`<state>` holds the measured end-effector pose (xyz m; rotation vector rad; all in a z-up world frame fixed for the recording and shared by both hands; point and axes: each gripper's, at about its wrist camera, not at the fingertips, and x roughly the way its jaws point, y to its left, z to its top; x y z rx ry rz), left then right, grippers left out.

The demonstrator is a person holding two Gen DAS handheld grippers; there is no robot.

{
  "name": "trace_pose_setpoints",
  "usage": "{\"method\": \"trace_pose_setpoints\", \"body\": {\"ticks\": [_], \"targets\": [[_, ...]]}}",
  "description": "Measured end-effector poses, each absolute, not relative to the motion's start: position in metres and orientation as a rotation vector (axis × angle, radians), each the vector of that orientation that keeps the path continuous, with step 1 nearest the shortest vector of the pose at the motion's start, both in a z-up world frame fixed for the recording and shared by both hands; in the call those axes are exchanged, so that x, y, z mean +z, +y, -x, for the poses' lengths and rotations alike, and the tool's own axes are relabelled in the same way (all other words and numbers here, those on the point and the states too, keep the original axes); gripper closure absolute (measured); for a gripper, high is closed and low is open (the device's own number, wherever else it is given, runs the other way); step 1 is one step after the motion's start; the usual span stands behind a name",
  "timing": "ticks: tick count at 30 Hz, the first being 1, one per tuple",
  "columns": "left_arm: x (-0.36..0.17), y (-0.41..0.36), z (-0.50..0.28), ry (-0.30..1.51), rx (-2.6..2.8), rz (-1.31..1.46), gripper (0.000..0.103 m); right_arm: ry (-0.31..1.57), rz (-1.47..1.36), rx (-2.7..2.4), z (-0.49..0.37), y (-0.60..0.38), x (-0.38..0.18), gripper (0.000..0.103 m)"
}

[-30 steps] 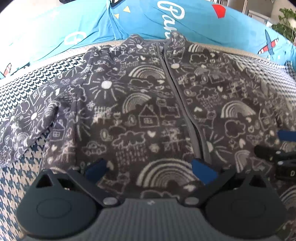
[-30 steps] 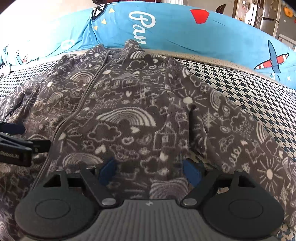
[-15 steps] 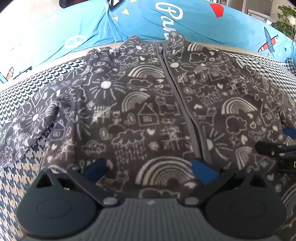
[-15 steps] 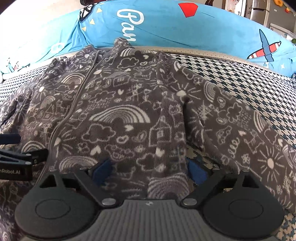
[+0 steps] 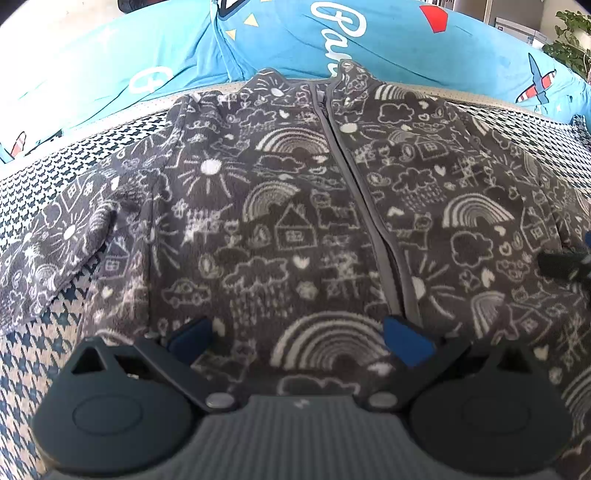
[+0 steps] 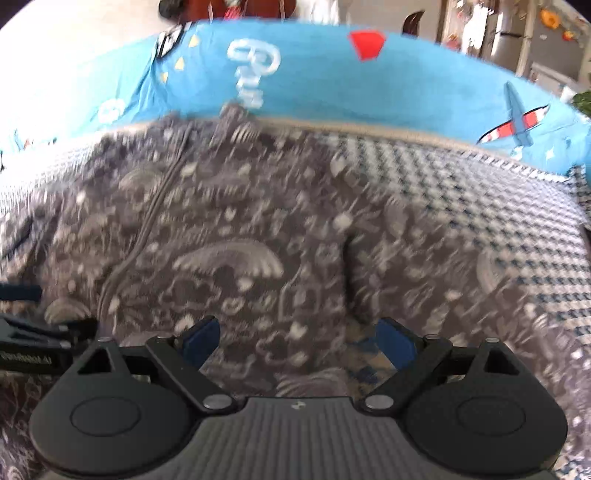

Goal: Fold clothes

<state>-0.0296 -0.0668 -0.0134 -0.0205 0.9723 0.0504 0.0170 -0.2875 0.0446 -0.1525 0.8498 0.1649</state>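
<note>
A houndstooth-patterned cover (image 5: 44, 354) in dark blue and cream spreads over the bed. Along its far edge lies a long bright blue cushion (image 6: 332, 85) printed with white lettering, a red shape, yellow triangles and red-striped aeroplanes. Beyond the cushion's right end, a green leafy plant (image 5: 570, 40) stands beside pale cabinets (image 5: 513, 27). Behind the cushion, the right wrist view shows a light wall and blurred furniture (image 6: 509, 37). Daylight brightens the scene.
</note>
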Motion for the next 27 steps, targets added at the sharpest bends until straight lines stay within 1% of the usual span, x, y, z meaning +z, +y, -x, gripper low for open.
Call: {"method": "trace_pose_setpoints", "body": {"ticks": [10, 22, 26, 27], "targets": [[-0.013, -0.066, 0.031, 0.965, 0.043, 0.020, 0.000, 0.866, -0.116, -0.089, 0.002, -0.358, 0.053, 0.011], [-0.013, -0.065, 0.032, 0.957, 0.030, 0.016, 0.000, 0.816, -0.296, -0.323, 0.026, -0.423, 0.054, 0.011], [-0.013, -0.064, 0.032, 0.956, 0.025, 0.013, 0.000, 0.785, -0.408, -0.359, 0.045, -0.445, 0.054, 0.024], [-0.013, -0.064, 0.033, 0.956, 0.023, 0.012, 0.000, 0.777, -0.437, -0.368, 0.050, -0.451, 0.054, 0.025]]}}
